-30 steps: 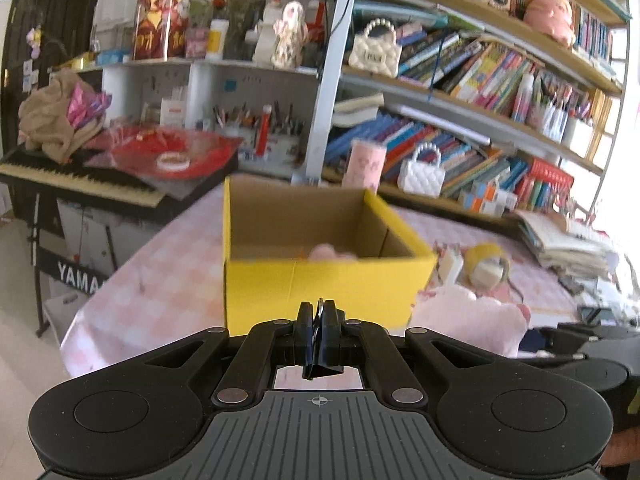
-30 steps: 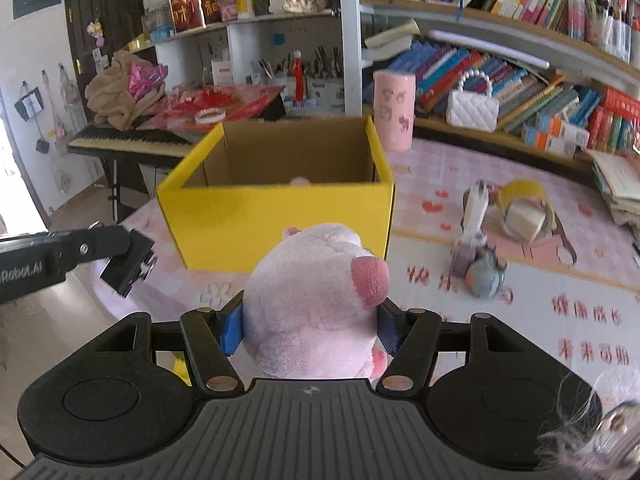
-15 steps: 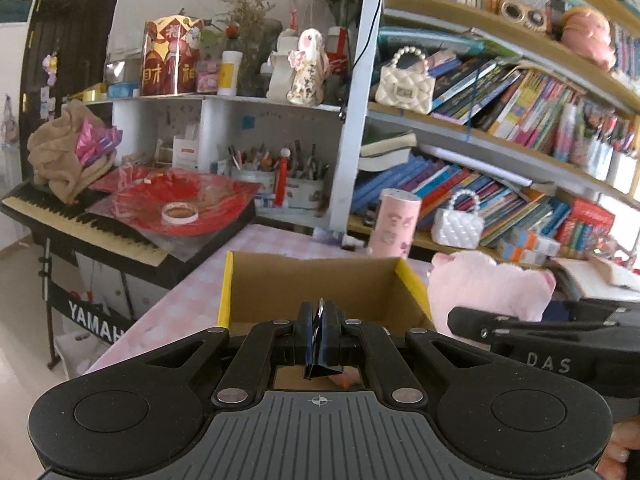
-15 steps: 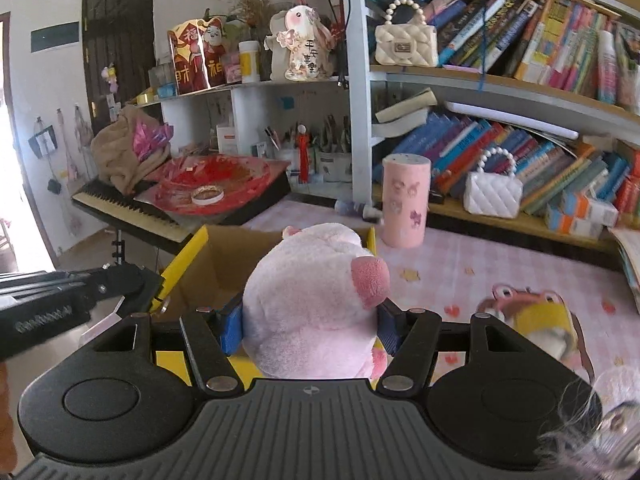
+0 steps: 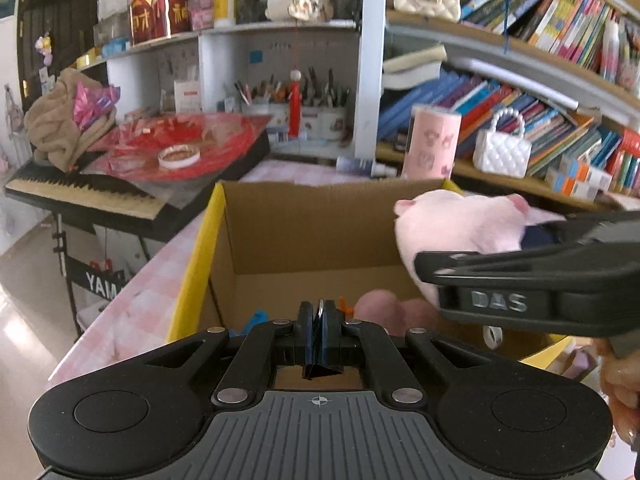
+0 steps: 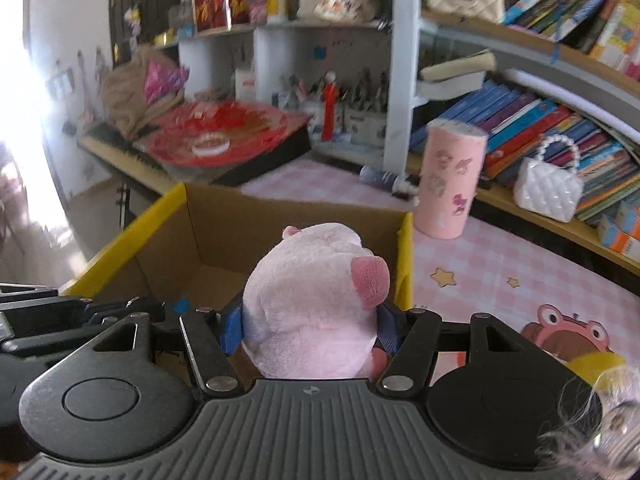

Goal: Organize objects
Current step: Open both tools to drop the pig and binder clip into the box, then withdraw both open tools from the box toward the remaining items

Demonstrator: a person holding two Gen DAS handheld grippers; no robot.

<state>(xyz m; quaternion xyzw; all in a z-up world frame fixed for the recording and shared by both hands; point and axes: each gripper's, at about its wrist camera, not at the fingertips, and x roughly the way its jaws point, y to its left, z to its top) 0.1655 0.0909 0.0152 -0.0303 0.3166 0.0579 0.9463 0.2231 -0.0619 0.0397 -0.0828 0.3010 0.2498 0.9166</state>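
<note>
A lived-in room of a home, part study and part playroom. Curved wooden bookshelves [image 5: 532,60] hold rows of colourful books, with quilted handbags [image 5: 502,148] set among them. A white shelf unit [image 5: 280,40] carries festive red ornaments [image 5: 156,4] and cups of pens [image 5: 296,100]. An electronic keyboard [image 5: 80,192] on a stand, beside the table [image 6: 500,264], is piled with red wrapping [image 5: 188,136] and a roll of tape [image 5: 179,156]. The table's pink checked cloth bears cartoon prints, and a pink patterned canister [image 6: 452,180] stands on it.

Pink tumbler [image 6: 450,182] beside white handbag [image 6: 548,188]; keyboard [image 5: 92,196] under red wrap.
</note>
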